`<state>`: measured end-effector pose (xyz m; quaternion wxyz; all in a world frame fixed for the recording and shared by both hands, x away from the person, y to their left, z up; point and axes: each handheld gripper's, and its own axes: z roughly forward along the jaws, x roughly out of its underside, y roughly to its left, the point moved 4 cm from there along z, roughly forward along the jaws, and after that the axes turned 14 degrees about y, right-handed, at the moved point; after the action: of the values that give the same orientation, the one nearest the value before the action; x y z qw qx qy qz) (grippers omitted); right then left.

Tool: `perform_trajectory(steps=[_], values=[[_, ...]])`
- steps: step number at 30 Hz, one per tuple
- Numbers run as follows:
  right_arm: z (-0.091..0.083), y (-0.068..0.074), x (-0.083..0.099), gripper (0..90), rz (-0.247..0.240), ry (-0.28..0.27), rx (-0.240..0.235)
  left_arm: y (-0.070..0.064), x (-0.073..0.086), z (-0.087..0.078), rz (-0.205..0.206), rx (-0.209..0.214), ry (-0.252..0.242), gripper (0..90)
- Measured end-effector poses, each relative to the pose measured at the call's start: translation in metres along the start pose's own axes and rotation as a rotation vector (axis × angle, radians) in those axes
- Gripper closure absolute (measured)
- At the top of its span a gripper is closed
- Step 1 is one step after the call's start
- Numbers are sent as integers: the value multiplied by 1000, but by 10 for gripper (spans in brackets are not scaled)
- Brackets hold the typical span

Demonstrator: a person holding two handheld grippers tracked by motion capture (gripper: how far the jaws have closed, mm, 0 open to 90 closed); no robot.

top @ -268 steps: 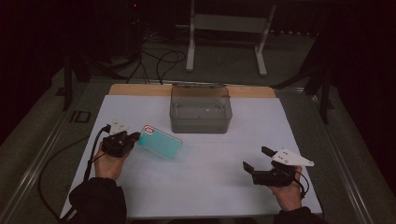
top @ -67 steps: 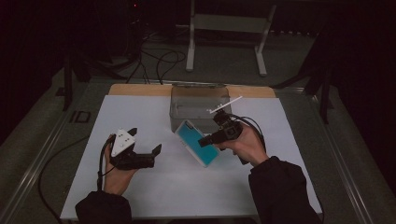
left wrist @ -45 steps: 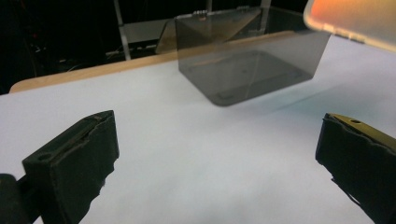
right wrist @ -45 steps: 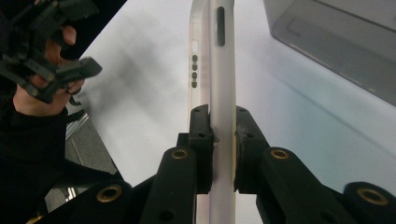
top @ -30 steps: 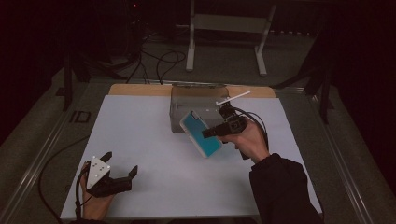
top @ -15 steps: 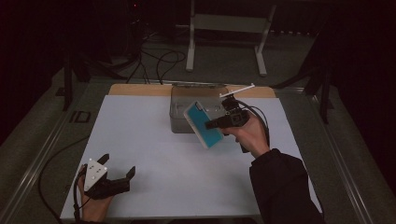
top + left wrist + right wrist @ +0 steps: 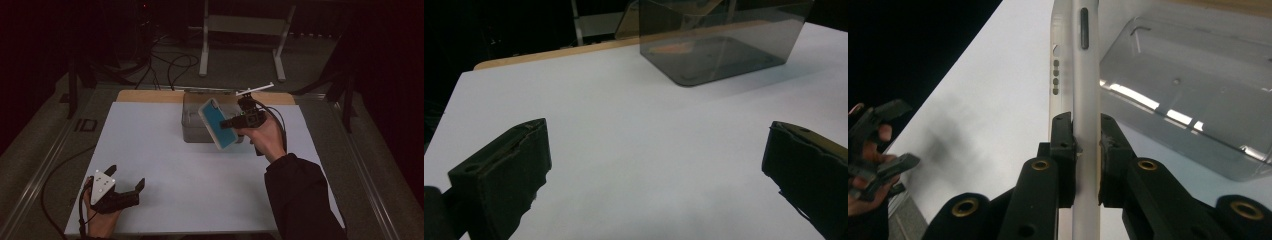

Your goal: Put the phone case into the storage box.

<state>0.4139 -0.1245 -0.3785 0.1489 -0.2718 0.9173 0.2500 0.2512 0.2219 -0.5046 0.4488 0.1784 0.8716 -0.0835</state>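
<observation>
A phone in a teal case (image 7: 218,123) hangs tilted in the air just in front of the clear grey plastic box (image 7: 193,129) at the back middle of the white table. My right gripper (image 7: 234,123) is shut on its edge. In the right gripper view the phone's silver edge (image 7: 1083,75) stands upright between the two black pads (image 7: 1064,150), with the box (image 7: 1198,90) below and to the right. My left gripper (image 7: 134,191) rests open near the table's front left corner, holding nothing. Its jaws stand wide apart over bare white table (image 7: 649,150), with the box (image 7: 719,40) farther off.
A wooden strip (image 7: 150,96) runs along the table's far edge. Cables (image 7: 170,65) and a metal stand (image 7: 242,30) lie on the dark floor beyond. A metal rail (image 7: 40,170) borders the table's left side.
My right gripper has carried the phone up and back towards the box, tilting it more upright. My left gripper let it go earlier and drew back to the front left corner.
</observation>
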Motion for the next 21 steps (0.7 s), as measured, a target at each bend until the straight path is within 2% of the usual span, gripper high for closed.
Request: perform_trajectory(steps=[11, 21], values=[[-7, -7, -15, 812, 32, -29, 42, 0, 0, 1, -1, -2, -1, 5], [-5, -18, -24, 812, 71, -40, 88, 0, 0, 1, -3, -3, 1, 6]])
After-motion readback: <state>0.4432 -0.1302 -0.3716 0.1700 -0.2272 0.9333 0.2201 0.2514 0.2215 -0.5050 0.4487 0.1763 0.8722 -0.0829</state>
